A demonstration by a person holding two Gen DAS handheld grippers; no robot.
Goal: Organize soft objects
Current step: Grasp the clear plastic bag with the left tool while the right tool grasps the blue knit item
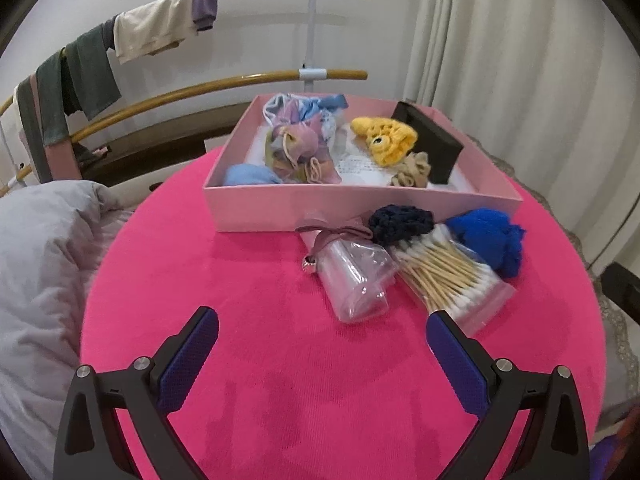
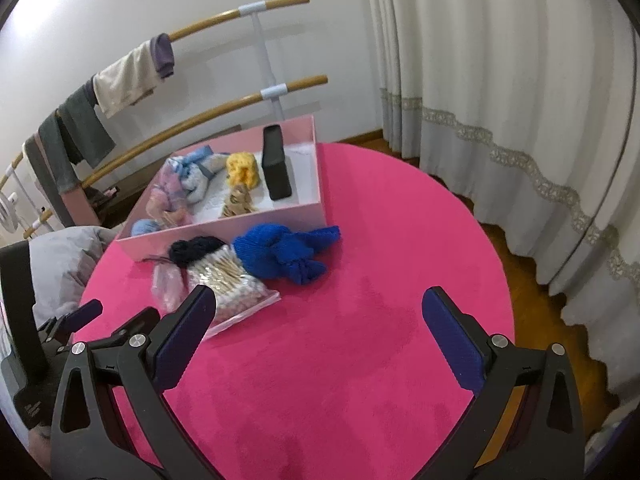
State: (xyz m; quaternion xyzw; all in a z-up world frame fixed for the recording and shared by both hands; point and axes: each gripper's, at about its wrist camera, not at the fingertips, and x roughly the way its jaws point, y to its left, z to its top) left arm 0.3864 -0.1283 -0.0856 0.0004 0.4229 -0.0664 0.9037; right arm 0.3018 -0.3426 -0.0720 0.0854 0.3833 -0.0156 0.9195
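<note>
Since both tools sit wide apart, empty | left tool (image 1: pixel 322 326), right tool (image 2: pixel 319 306) | blue knit (image 2: pixel 282 254) on worktop (image 2: pixel 340 360) beside pink box (image 2: pixel 224 226) | grabbing it could drag the swab bag (image 2: pixel 230 292) along

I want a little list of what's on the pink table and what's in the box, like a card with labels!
table: round, pink cloth
box: pink box, open, at the far side
in box: yellow knit piece, black case, beige scrunchie, pastel fabric bundle
outside box: blue knit piece, navy knit piece, bag of cotton swabs, clear packet
left gripper: open, holding nothing
right gripper: open, holding nothing
</note>
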